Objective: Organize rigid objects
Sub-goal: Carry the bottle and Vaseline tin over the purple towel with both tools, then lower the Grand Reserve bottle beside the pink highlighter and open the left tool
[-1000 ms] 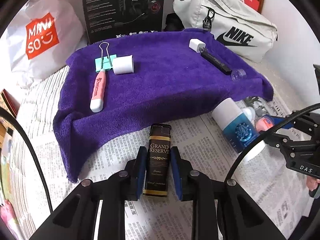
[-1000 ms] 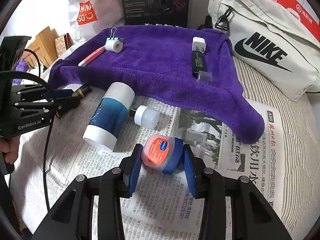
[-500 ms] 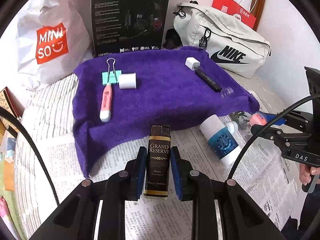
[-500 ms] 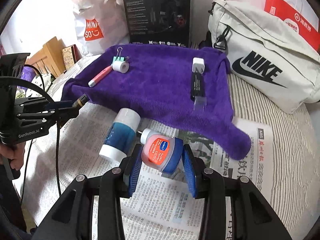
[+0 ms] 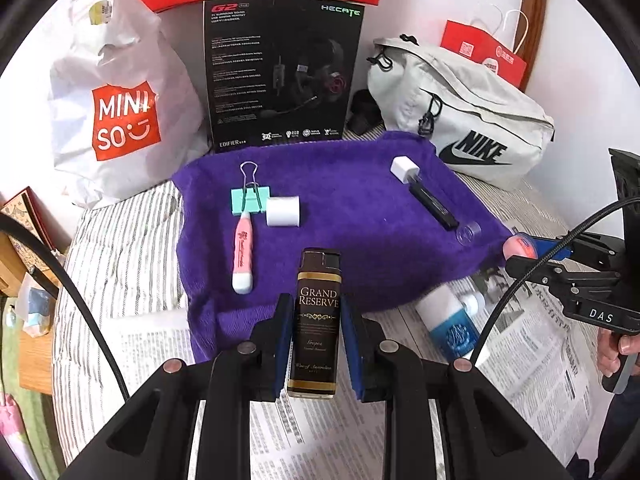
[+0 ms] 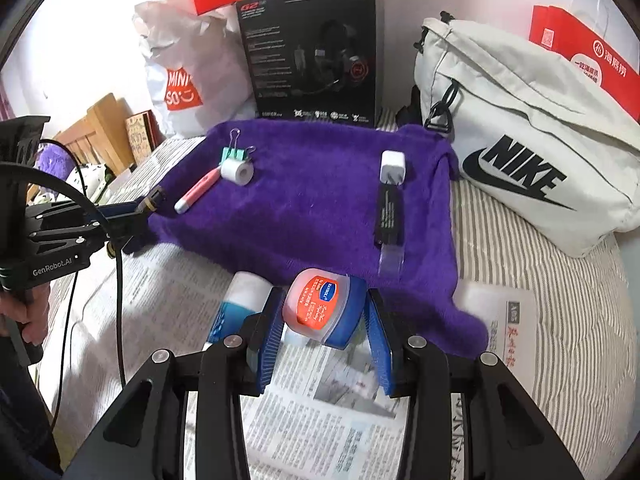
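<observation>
My left gripper (image 5: 316,332) is shut on a dark brown lighter (image 5: 318,320) lettered "Grand Reserve", held in the air over the near edge of the purple towel (image 5: 352,200). My right gripper (image 6: 324,324) is shut on a small Vaseline jar (image 6: 320,308) with a blue lid, also lifted off the newspaper. On the towel lie a green binder clip (image 5: 250,198), a white tape roll (image 5: 283,211), a pink pen (image 5: 242,258), a white charger plug (image 5: 404,168) and a black stick with a clear cap (image 5: 434,204). A blue bottle with white ends (image 5: 450,328) lies on the newspaper.
Behind the towel stand a black headset box (image 5: 280,76), a white Miniso bag (image 5: 116,108), a grey Nike bag (image 5: 472,120) and red paper bags (image 5: 484,52). Newspaper (image 6: 328,412) covers the striped bedding in front. A small white cap (image 5: 471,303) lies by the bottle.
Both grippers have risen with their objects; the jar has left the newspaper and the towel and background now sit lower and smaller in both views.
</observation>
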The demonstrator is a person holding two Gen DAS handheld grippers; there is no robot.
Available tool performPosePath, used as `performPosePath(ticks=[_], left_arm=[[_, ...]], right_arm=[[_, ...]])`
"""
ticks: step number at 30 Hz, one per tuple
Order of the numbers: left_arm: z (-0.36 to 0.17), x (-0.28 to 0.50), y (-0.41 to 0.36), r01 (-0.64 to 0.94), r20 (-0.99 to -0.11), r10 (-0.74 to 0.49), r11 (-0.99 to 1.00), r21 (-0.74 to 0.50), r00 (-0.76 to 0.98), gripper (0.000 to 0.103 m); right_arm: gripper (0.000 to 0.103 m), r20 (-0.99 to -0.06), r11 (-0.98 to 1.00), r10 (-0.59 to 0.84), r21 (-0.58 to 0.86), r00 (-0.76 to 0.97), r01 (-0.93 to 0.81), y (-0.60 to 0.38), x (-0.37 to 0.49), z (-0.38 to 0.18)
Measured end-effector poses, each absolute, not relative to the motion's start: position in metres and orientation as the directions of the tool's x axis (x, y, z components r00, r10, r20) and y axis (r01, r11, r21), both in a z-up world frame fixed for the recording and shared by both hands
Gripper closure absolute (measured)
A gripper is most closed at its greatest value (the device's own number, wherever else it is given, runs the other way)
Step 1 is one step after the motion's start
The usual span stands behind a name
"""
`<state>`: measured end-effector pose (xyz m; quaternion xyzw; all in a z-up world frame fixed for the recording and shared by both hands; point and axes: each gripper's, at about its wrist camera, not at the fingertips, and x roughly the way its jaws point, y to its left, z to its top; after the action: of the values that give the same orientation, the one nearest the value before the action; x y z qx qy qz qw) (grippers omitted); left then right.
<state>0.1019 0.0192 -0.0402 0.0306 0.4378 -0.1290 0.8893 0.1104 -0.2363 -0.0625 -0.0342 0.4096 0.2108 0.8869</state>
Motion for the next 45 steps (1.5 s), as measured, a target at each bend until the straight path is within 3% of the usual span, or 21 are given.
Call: performPosePath(ticks=[45], left_arm=[[-0.097, 0.199, 0.024, 0.233, -0.877, -0.168, 0.97, -0.067, 0.449, 0.08]], right_arm=[[0.063, -0.769, 0.92, 0.312, 0.099, 0.557, -0.379, -0.22, 0.201, -0.074]])
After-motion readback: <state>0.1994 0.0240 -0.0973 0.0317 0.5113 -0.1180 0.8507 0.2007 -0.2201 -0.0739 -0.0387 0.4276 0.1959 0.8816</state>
